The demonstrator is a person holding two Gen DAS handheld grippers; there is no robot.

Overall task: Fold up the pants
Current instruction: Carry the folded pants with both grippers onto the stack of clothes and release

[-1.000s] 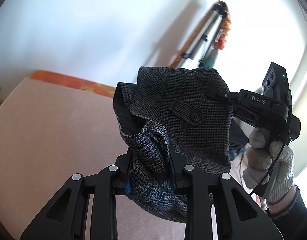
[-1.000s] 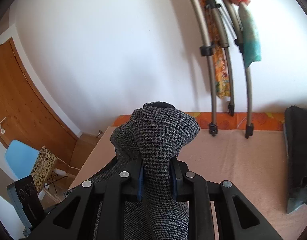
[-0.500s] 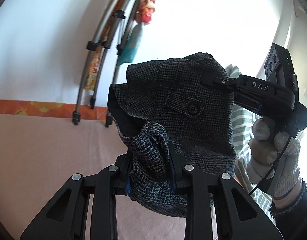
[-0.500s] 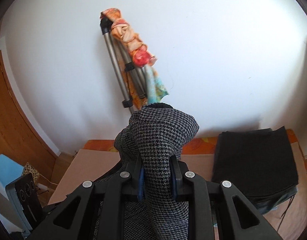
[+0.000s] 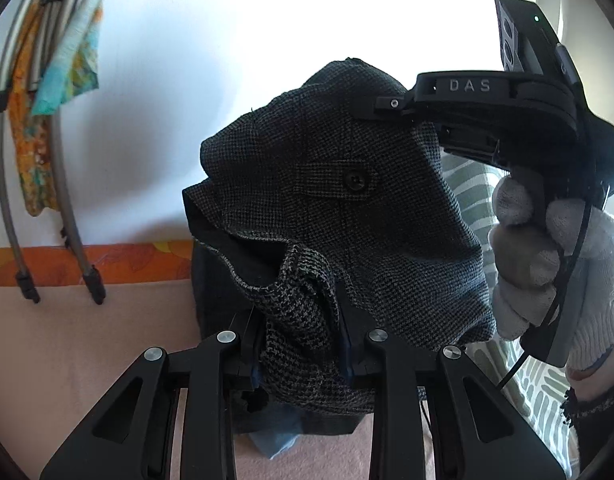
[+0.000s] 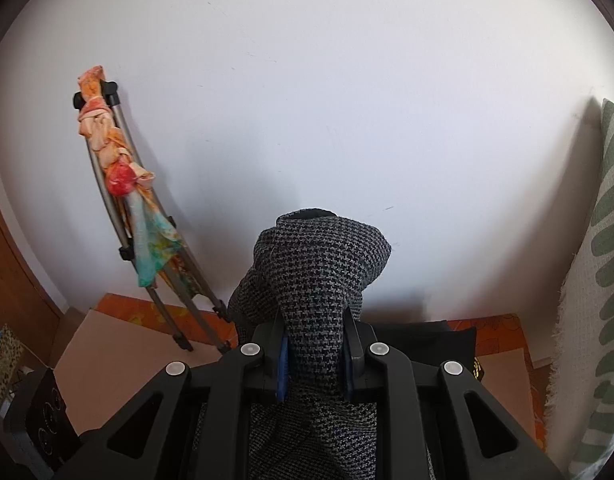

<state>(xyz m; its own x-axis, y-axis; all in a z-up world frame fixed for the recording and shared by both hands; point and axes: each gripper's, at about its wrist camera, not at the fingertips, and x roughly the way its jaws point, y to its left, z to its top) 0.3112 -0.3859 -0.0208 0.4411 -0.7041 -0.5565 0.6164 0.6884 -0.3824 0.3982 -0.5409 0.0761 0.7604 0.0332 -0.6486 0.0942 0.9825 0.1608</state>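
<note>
We clench the grey houndstooth pants (image 5: 347,216) in our left gripper (image 5: 301,344); our right gripper (image 6: 315,354) grasps them too.

The pants (image 5: 347,216) are coarse woven wool-like cloth in a grey and black houndstooth, matt and rough, with a dull dark plastic button (image 5: 355,180). Each claw, left (image 5: 303,354) and right (image 6: 315,364), is matt black plastic with bright metal screw heads. The glove (image 5: 547,256) is pale knitted cloth, fuzzy. The poles (image 6: 119,216) are brushed grey metal with black plastic fittings, wrapped in thin printed cloth. The wall (image 6: 347,100) is smooth matt white. The door (image 6: 11,280) is brown wood.
</note>
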